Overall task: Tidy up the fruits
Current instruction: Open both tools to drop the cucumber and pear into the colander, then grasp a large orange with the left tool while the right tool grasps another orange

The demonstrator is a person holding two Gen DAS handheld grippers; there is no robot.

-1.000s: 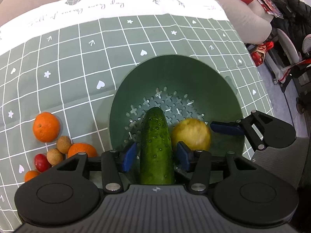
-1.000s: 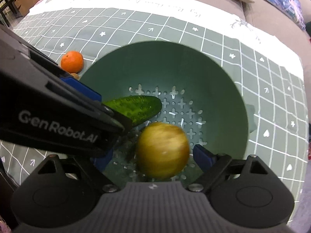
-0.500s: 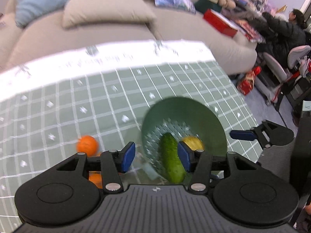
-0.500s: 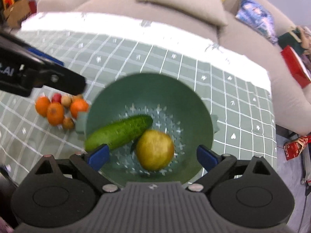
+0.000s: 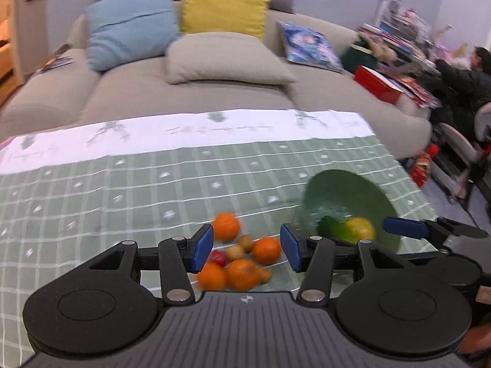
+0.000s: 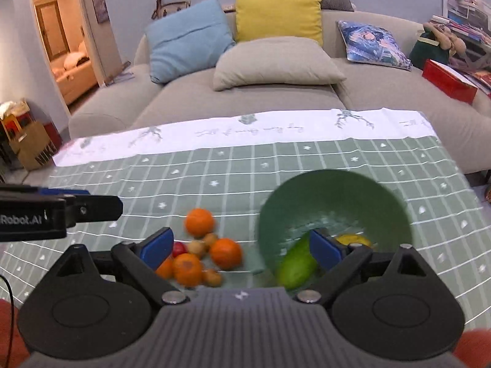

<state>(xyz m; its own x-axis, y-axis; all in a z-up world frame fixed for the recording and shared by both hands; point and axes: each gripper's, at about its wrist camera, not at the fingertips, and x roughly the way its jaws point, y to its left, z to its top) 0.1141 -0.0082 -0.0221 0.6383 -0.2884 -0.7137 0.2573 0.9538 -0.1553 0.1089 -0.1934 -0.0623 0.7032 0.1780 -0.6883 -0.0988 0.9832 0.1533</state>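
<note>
While both grippers hang above the checked tablecloth [image 6: 276,159], we see the green colander [image 6: 334,202] holding a cucumber [image 6: 296,263] and a yellow fruit [image 5: 360,228]. Beside it on the cloth lies a loose pile of oranges [image 6: 225,253], small brown fruits [image 6: 196,247] and one red fruit [image 5: 218,257]. We find the left gripper [image 5: 247,247] half apart and empty; the right gripper [image 6: 239,247] stands wide, also empty. A grey sofa [image 6: 245,98] stands behind.
</note>
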